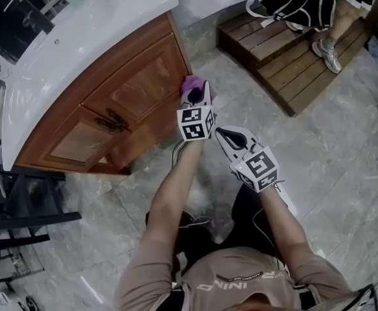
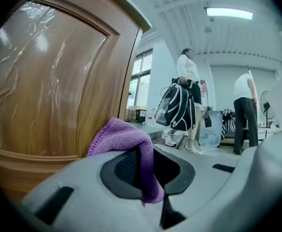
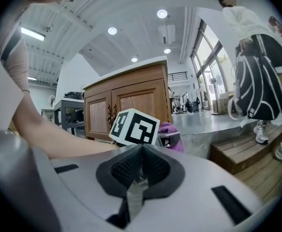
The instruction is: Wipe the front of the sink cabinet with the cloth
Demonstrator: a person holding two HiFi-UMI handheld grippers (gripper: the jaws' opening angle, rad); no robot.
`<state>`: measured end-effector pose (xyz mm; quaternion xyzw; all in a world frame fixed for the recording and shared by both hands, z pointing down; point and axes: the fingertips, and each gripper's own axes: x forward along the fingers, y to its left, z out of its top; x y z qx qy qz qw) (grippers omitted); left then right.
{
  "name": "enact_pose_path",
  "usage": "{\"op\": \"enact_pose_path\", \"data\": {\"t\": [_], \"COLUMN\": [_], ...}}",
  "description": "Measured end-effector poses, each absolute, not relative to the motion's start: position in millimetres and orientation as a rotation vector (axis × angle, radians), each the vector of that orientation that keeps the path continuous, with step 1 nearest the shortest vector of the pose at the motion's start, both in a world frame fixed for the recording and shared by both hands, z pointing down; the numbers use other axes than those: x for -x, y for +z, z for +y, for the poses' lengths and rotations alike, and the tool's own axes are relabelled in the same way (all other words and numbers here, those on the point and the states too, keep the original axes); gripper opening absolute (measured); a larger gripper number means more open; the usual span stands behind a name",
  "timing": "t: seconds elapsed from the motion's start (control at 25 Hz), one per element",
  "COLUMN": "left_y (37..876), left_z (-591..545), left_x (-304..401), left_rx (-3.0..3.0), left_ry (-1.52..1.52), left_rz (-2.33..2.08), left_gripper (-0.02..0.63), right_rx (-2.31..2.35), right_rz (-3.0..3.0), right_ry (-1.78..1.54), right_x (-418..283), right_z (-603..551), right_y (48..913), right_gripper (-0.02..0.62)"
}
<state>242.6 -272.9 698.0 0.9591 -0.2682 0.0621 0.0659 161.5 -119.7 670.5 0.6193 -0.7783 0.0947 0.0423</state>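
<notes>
Purple cloth (image 1: 190,83) is sitting pinched in the left gripper (image 1: 195,97), rubbing up against the sink cabinet (image 1: 131,99) door by its corner. Right gripper (image 1: 230,137) is hanging closed, empty. Guessing wiping's underway, with the other door remaining.

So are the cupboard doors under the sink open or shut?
Shut. Both wooden doors sit flush with the sink cabinet, and no gap shows in the head view or the right gripper view.
</notes>
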Motion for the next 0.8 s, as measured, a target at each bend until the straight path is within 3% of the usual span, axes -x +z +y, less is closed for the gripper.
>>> {"op": "enact_pose_path", "data": {"t": [0.24,0.52,0.8], "left_y": [681.5,681.5,667.0], "left_z": [-247.8,-210.2,-210.8], "left_x": [-200.9,-134.1,-39.6], "left_rx": [-2.884,-3.011,-2.913], "left_ry": [0.138,0.294,0.282], "left_rz": [-0.710,-0.732,-0.866], "left_gripper": [0.037,0.037,0.037], "right_rx": [-1.901,-1.856,-1.759], "right_rz": [-2.382,-2.436,-2.496], "right_ry": [0.314,0.333,0.338], "right_x": [-165.4,-150.3,-114.9], "right_z": [-128.5,-145.5,-166.8], "right_y": [677.5,682.0,685.1], "right_gripper": [0.011,0.011,0.011]}}
